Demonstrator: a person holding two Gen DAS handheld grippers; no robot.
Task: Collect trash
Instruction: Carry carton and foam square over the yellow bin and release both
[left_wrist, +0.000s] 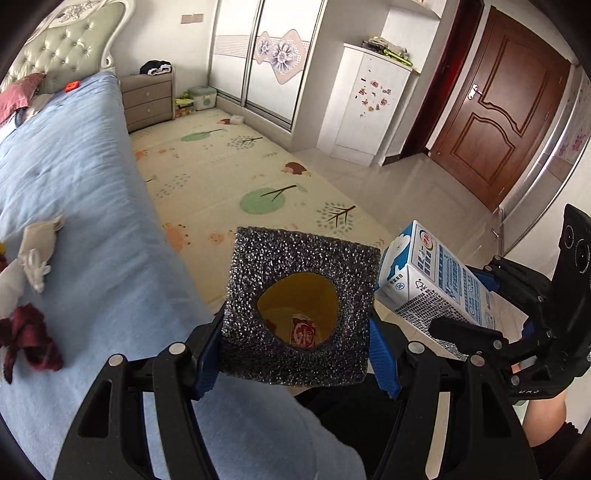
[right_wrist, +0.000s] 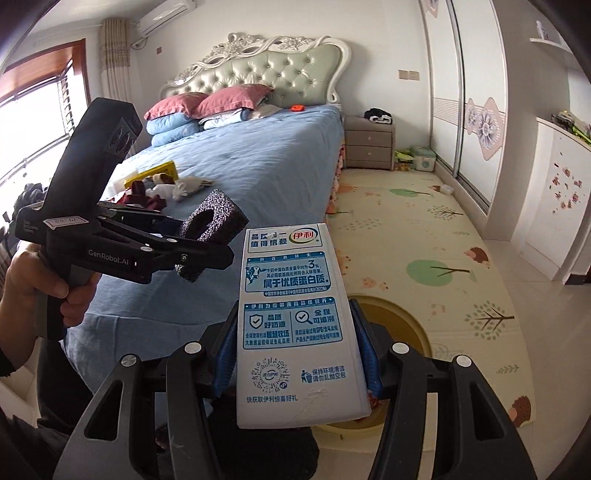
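Left hand-held gripper (left_wrist: 295, 343) level, clamped on foam block (left_wrist: 299, 306), right hand-held gripper (right_wrist: 295, 354) beside it, clamped on milk carton (right_wrist: 295, 325)

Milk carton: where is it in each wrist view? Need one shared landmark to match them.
Left wrist view: milk carton at right of centre, tilted, held by the right gripper, beside the black foam block.
Right wrist view: milk carton at bottom centre, between this gripper's own jaws, above the yellow bin.
Shared landmark: grey nightstand beside the bed.
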